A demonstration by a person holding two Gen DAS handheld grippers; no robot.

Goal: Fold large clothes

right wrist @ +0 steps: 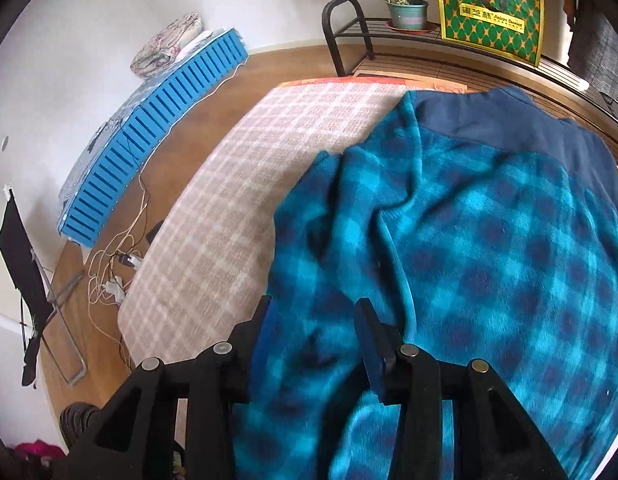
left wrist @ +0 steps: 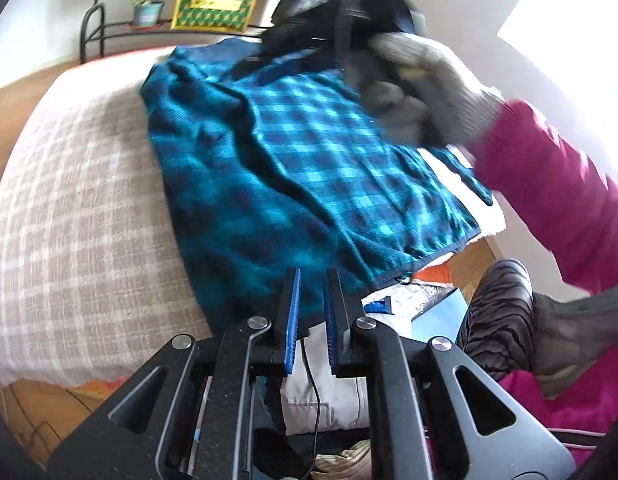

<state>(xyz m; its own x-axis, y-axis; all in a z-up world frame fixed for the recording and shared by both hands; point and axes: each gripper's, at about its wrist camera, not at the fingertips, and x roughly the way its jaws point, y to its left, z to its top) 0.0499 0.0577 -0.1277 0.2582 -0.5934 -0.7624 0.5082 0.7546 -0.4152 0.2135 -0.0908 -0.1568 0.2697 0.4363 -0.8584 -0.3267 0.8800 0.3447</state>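
Fleece shirt (right wrist: 469, 240) is spread on the checked table (left wrist: 69, 220). Right gripper (right wrist: 313, 312) is parted around a raised fold; left gripper (left wrist: 311, 284) is empty, slightly parted, at the hem. Fabric judged soft, floppy; best pinched at hem edges.

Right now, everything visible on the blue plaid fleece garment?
The teal and navy checked fleece garment lies rumpled on the beige checked table cover, with a plain navy panel at its far end and dark binding along the near hem. Long creases run down it. The right claw straddles a raised fold; the left claw is open at its near edge.
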